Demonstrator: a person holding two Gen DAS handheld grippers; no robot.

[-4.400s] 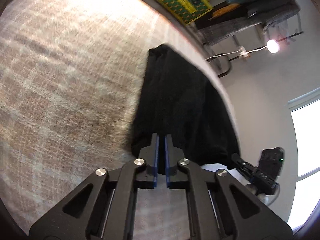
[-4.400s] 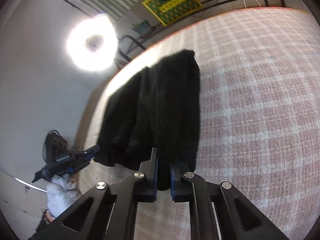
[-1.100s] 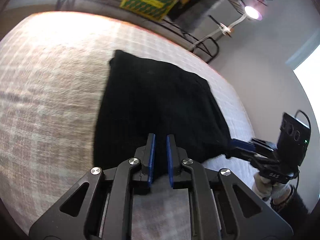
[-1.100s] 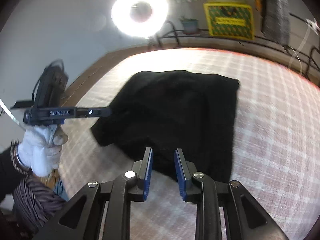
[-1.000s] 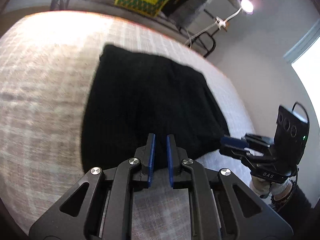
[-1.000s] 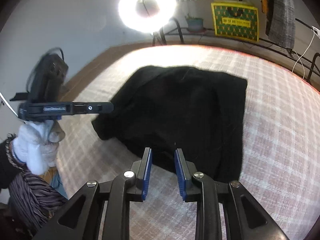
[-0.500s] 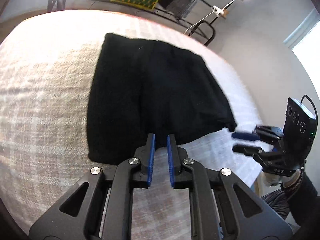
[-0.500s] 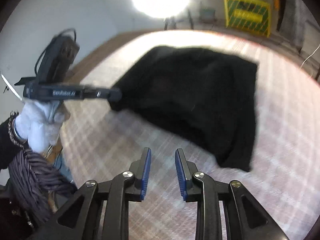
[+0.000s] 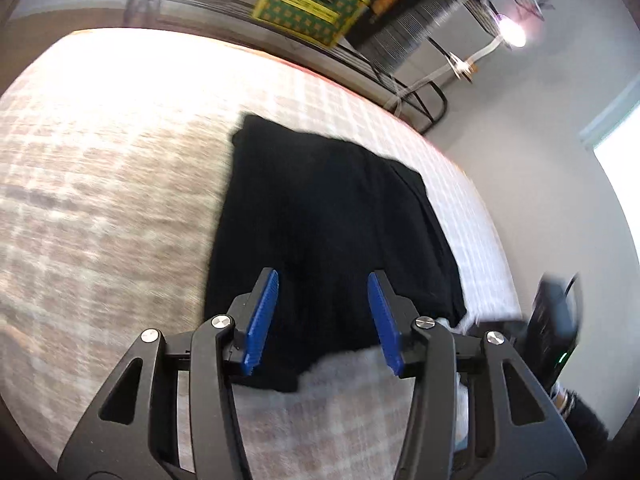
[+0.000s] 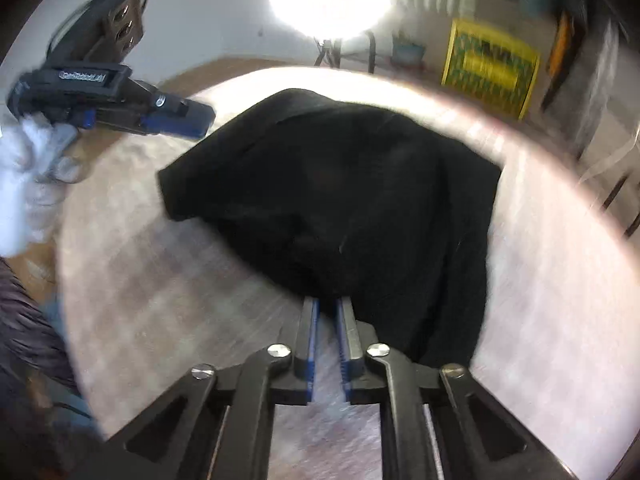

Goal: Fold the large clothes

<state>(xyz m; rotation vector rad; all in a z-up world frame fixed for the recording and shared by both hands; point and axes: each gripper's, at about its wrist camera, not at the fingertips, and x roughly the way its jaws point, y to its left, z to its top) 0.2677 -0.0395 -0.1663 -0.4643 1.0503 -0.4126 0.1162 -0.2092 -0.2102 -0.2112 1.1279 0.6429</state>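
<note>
A black knit garment (image 9: pixel 328 216), folded to a rough rectangle, lies flat on a bed (image 9: pixel 100 184) with a fuzzy beige-and-white plaid cover, near its right edge. The left gripper (image 9: pixel 323 316) hangs above the garment's near edge, jaws opening and holding nothing. The right gripper (image 10: pixel 327 312) has its jaws pinched shut on the near hem. A yellow-and-green patterned crate (image 9: pixel 310 0) stands past the bed's far edge; its label is unreadable.

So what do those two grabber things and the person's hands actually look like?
Each gripper is black, with triangular cut-outs, silver screw heads and two blue ribbed pads: the left gripper, the right gripper. The left one, seen from the right camera, carries small white lettering, too blurred to read. A white glove covers the hand holding it.
</note>
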